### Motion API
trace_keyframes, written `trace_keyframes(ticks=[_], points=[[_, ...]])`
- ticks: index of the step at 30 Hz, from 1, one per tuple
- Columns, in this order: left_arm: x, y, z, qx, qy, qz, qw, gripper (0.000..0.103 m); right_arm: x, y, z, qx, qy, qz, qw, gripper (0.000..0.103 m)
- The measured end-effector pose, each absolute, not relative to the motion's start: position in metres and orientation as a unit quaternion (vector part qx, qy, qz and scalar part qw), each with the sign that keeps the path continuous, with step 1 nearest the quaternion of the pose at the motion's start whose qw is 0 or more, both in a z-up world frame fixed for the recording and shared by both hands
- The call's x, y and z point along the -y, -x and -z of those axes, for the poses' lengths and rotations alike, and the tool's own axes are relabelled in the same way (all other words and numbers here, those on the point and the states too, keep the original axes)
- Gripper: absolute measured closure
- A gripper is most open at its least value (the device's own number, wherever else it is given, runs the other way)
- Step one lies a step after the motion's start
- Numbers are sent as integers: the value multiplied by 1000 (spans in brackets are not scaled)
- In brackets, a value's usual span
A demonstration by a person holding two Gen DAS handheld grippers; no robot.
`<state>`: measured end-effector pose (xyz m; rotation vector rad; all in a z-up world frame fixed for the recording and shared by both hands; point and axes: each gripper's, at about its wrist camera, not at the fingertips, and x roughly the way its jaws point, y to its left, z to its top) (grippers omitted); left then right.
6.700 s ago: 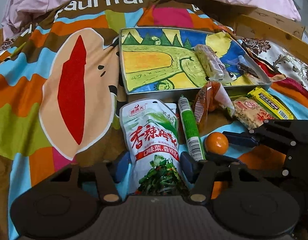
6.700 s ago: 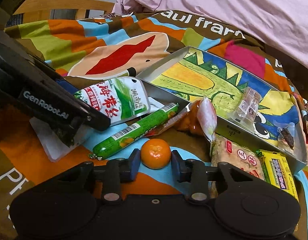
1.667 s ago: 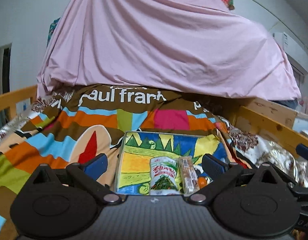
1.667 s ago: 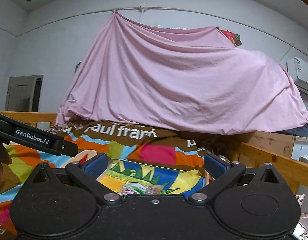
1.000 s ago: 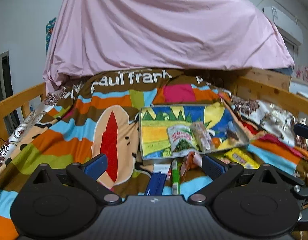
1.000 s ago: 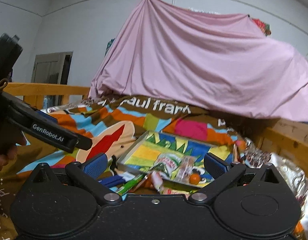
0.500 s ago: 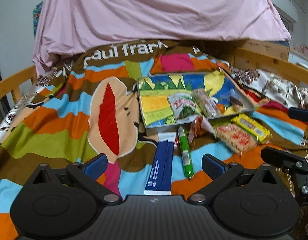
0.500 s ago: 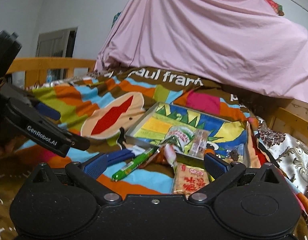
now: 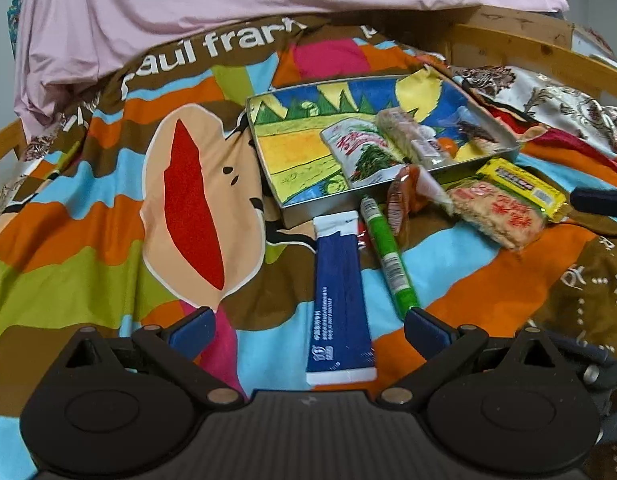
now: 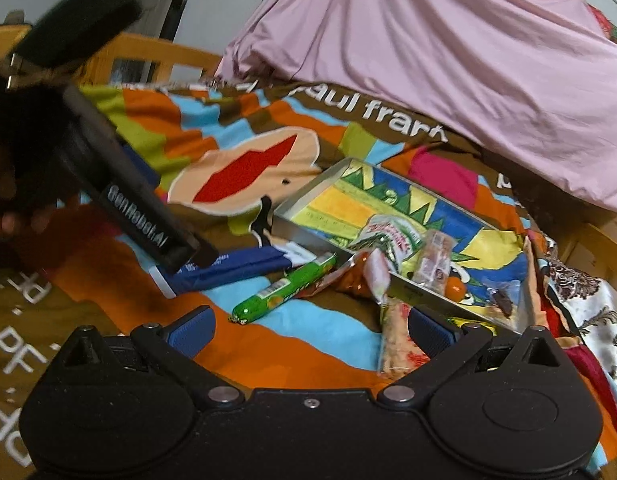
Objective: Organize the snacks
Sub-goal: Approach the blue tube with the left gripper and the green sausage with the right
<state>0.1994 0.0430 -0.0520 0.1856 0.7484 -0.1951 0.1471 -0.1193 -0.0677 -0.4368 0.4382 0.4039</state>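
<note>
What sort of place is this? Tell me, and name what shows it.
Probably a bedroom: the snacks lie on a printed bedspread inside a wooden bed rail, with a pink sheet draped behind and a door beyond.

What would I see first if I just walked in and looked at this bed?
Probably the shallow metal tray with a bright crayon-style dinosaur picture, lying on the colourful striped monkey-face blanket with a white-and-green snack pouch inside it. In front of the tray, on the blanket, lie a long dark blue packet and a green sausage stick side by side. Behind everything hangs a big pink sheet.
</note>
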Motion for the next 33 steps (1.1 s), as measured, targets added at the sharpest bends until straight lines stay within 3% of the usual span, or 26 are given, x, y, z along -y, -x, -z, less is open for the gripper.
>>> trace_keyframes(ticks=[15, 33], points=[[-50, -235, 63, -347, -75, 125, 926, 1, 78, -192, 112, -220, 271, -174, 921, 1], [-34, -247, 77, -358, -78, 161, 916, 7, 95, -189, 107, -225, 282, -106, 926, 1]])
